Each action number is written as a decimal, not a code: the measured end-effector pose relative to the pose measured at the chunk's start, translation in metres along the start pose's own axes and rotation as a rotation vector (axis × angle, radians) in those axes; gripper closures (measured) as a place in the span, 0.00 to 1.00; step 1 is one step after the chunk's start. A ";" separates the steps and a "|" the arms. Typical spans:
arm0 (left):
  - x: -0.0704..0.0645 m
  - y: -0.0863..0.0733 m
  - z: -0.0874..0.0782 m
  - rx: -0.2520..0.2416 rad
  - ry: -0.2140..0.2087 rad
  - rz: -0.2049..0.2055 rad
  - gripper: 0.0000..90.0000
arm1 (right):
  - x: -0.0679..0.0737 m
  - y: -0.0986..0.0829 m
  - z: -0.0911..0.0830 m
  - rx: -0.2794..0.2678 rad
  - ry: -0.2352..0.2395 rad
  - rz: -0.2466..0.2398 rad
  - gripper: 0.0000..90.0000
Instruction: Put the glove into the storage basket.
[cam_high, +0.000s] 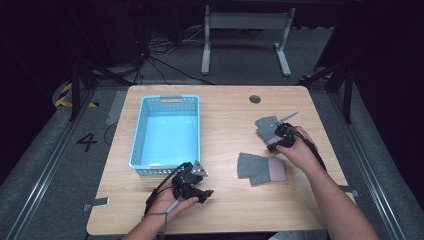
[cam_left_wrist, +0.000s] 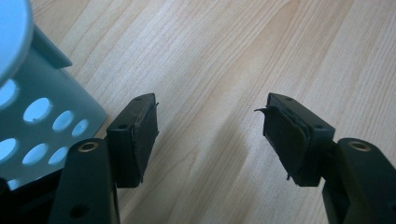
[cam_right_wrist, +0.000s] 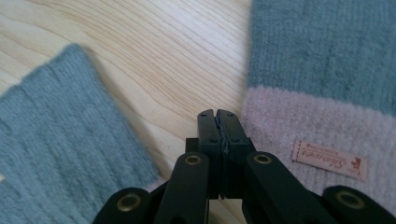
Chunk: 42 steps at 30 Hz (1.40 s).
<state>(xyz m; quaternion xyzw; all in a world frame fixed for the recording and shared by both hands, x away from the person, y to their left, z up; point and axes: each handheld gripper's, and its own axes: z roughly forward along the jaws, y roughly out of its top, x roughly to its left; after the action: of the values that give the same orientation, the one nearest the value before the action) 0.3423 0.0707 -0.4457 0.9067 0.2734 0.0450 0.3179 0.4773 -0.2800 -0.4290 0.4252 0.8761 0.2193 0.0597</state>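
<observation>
Pale wooden table (cam_high: 225, 200) with rounded corners and a small round grommet (cam_high: 255, 99) near the far edge, set on grey carpet in a dim room. Beyond it, the white legs of another desk (cam_high: 245, 35) and a tangle of black cables (cam_high: 150, 55) on the floor; at far left, yellow-black hazard tape (cam_high: 62, 97) and a painted numeral 4 (cam_high: 87, 142).

Light blue perforated basket (cam_high: 167, 132) on the left half of the table, nothing seen inside it. Left gripper (cam_high: 200, 187) held just off the basket's near right corner, jaws spread wide over bare wood, nothing between them; basket wall (cam_left_wrist: 42, 121) close beside the left-hand jaw in the left gripper view.

Two grey knitted gloves with pinkish cuffs on the right half: one glove (cam_high: 261, 168) lying flat near the middle-right, the other glove (cam_high: 267, 127) farther back. Right gripper (cam_high: 278, 137) down at the farther glove's near edge, jaws pressed together on nothing (cam_right_wrist: 218, 128), tips over the strip of wood between the two gloves. Small woven label (cam_right_wrist: 329, 160) on the pink cuff just right of the jaws.
</observation>
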 end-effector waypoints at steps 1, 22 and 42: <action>0.000 0.000 0.000 0.000 0.002 0.000 0.40 | -0.001 -0.001 0.000 -0.001 -0.002 0.007 1.00; 0.000 0.001 0.001 0.004 -0.006 0.001 0.40 | -0.023 -0.019 -0.010 0.014 -0.037 0.056 1.00; 0.000 0.002 0.002 0.003 -0.004 0.004 0.40 | -0.023 -0.013 -0.029 -0.077 -0.008 0.050 0.88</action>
<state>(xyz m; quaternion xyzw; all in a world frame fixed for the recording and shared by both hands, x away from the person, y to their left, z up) 0.3433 0.0685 -0.4462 0.9078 0.2711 0.0433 0.3171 0.4740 -0.3141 -0.4100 0.4452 0.8559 0.2526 0.0741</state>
